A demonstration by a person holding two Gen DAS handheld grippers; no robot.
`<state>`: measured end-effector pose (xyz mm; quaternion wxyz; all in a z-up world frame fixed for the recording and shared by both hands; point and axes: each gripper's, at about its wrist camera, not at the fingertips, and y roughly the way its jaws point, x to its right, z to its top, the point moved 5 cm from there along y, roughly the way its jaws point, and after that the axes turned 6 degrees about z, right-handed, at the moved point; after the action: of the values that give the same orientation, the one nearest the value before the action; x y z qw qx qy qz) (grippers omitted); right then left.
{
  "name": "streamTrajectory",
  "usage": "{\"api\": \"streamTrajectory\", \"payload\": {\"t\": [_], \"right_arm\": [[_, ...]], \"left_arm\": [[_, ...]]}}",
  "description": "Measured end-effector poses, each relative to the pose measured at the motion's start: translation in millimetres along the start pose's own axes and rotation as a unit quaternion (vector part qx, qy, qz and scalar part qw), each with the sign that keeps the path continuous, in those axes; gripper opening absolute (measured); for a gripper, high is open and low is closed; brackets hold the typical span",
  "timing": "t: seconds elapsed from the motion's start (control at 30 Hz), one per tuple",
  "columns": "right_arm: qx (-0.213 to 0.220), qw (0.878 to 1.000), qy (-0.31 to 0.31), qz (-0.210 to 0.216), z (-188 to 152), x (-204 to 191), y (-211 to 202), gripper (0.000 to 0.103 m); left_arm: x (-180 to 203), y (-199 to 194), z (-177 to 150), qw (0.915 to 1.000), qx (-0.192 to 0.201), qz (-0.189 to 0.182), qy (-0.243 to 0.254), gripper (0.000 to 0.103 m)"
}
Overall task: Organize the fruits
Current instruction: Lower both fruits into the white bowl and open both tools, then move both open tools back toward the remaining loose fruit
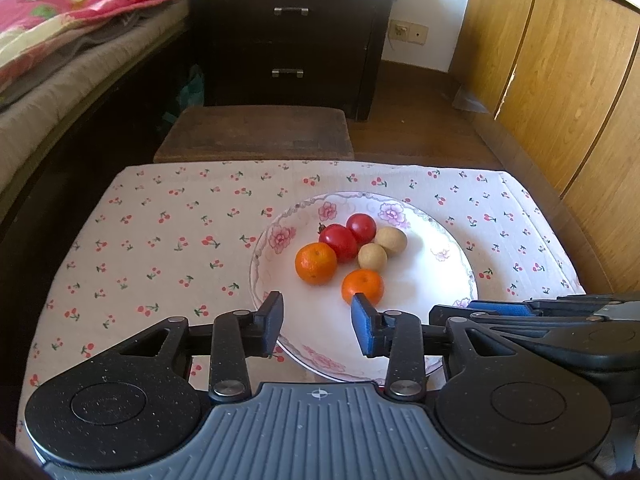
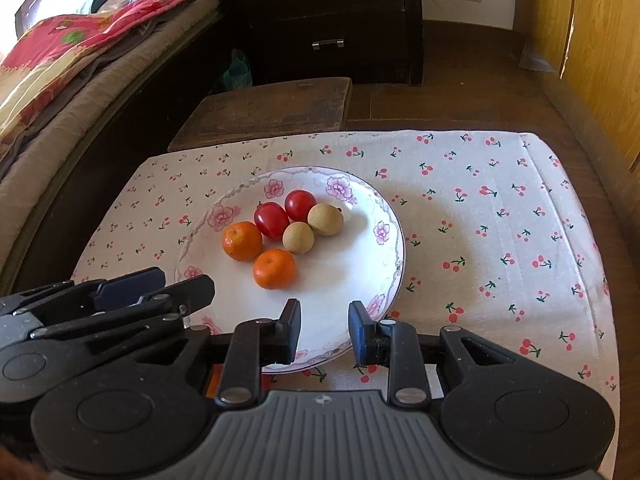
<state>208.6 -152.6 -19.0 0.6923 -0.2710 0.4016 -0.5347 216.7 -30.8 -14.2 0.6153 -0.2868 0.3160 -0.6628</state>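
A white floral plate sits on a cherry-print cloth. It holds two mandarins, two red tomatoes and two tan longans. The same fruits show in the right wrist view: mandarins, tomatoes, longans. My left gripper is open and empty over the plate's near rim. My right gripper is open and empty, beside the left one.
The cherry-print cloth covers the table. A dark wooden stool stands behind it, then a dark drawer cabinet. A bed with a red quilt is on the left, wooden cupboards on the right.
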Motion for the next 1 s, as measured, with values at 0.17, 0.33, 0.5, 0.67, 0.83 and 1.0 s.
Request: {"api": "streamTrajectory", "payload": {"t": [0.17, 0.33, 0.5, 0.67, 0.83, 1.0], "right_arm": [[0.0, 1.0, -0.006, -0.003, -3, -4, -3, 0.028], [0.001, 1.0, -0.015, -0.004, -7, -9, -9, 0.028], [0.0, 1.0, -0.024, -0.004, -14, -15, -16, 0.028], [-0.002, 0.999, -0.034, -0.003, -23, -20, -22, 0.028], [-0.006, 0.999, -0.043, 0.001, -32, -28, -25, 0.028], [-0.006, 0.999, -0.044, 0.004, -37, -32, -27, 0.028]], "left_arm": [[1, -5, -2, 0.9999, 0.007, 0.008, 0.012, 0.047], [0, -13, -4, 0.9996, 0.014, 0.015, 0.022, 0.047], [-1, -23, -11, 0.9991, 0.021, 0.019, 0.032, 0.047], [-2, -33, -18, 0.9981, 0.028, 0.03, 0.045, 0.047], [-5, -40, -25, 0.9976, 0.03, 0.037, 0.05, 0.047], [-8, -46, -31, 0.9972, 0.033, 0.042, 0.053, 0.046]]}}
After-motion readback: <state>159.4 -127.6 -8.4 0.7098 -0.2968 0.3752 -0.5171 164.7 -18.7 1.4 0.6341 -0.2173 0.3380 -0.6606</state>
